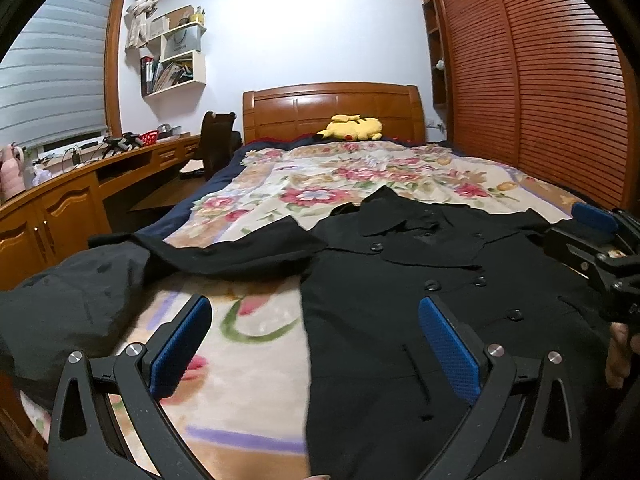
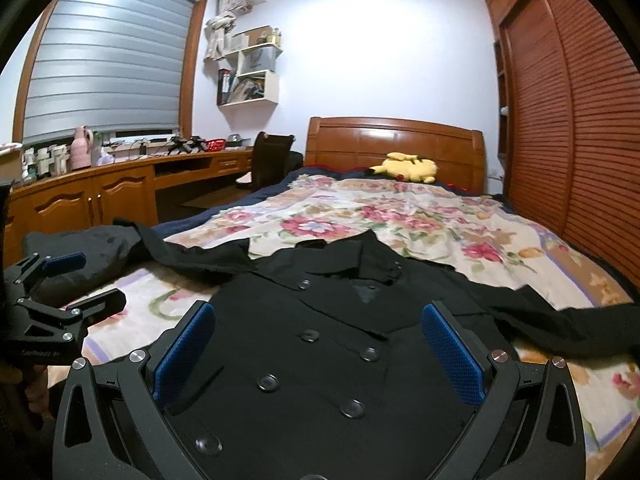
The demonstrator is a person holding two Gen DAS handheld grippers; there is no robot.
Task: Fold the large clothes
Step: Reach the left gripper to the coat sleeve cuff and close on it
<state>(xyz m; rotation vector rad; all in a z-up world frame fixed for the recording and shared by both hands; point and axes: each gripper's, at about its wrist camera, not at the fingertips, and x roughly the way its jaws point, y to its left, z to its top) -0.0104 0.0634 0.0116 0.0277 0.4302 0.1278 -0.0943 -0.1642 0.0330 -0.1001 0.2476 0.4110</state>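
Observation:
A black double-breasted coat lies front up on the floral bedspread, collar toward the headboard; it fills the middle of the right wrist view. One sleeve stretches left, the other right. My left gripper is open and empty, hovering over the coat's left edge and bare bedspread. My right gripper is open and empty above the buttoned chest. Each gripper shows in the other's view: the right one at the right edge, the left one at the left edge.
A second dark garment lies bunched at the bed's left corner. A yellow plush toy rests by the wooden headboard. A wooden desk with a chair runs along the left wall. Louvred wardrobe doors flank the right.

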